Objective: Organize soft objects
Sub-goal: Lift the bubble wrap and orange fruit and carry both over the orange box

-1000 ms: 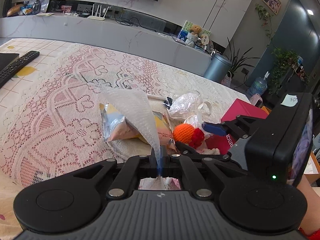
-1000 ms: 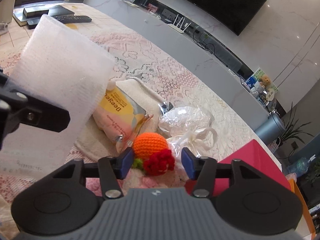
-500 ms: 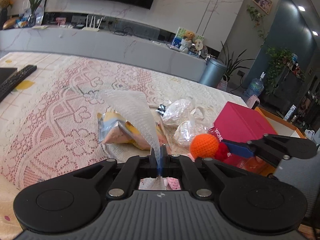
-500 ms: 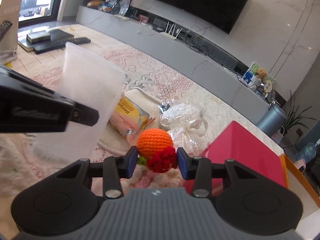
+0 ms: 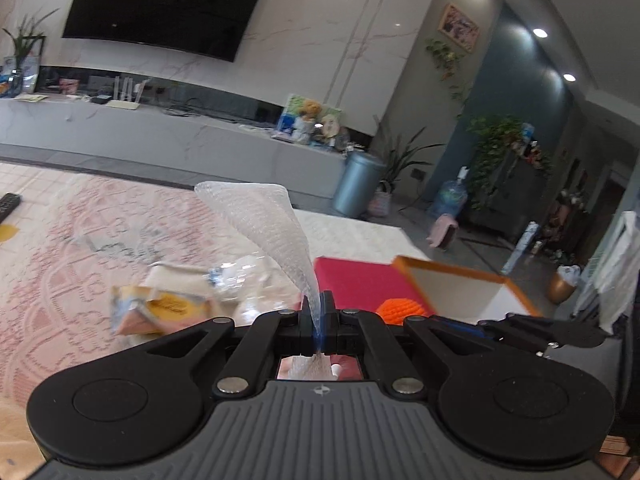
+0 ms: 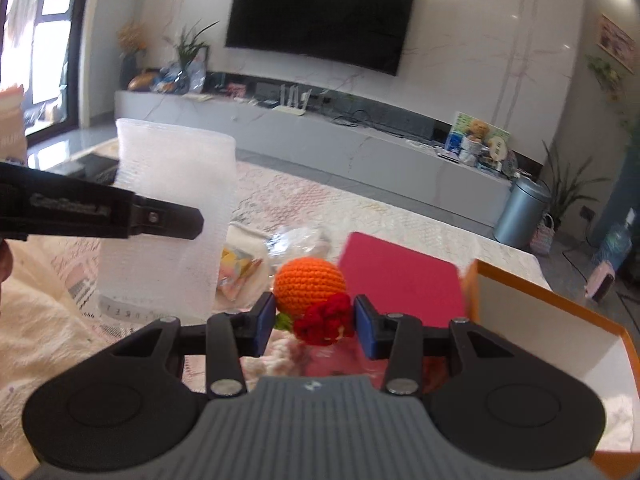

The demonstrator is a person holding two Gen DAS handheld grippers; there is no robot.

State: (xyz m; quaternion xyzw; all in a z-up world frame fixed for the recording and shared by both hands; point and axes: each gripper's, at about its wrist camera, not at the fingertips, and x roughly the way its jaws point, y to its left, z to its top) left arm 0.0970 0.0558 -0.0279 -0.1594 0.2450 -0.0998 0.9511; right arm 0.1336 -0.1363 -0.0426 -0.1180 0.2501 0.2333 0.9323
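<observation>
My left gripper (image 5: 318, 312) is shut on the bottom corner of a translucent white bubble-wrap sheet (image 5: 264, 224), which stands up from the jaws above the table. The right wrist view shows the same sheet (image 6: 168, 216) hanging at the left, with the left gripper's black finger across it. My right gripper (image 6: 314, 322) is shut on an orange crochet ball with a red flower (image 6: 310, 286), held clear of the table. Its blue pads press on both sides. In the left wrist view the crochet ball (image 5: 400, 310) shows low on the right, before the boxes.
A flat red box (image 6: 400, 276) lies just beyond the ball. An open white box with an orange rim (image 6: 540, 320) is at the right. A snack packet (image 5: 160, 308), a clear plastic bag (image 5: 244, 276) and a cream cloth lie on the lace tablecloth (image 5: 80, 248). A remote (image 5: 8, 204) is far left.
The right gripper closed on the crochet ball and lifted it off the table. Both grippers rose and swung right, toward the red and orange-rimmed boxes. The left still holds the sheet.
</observation>
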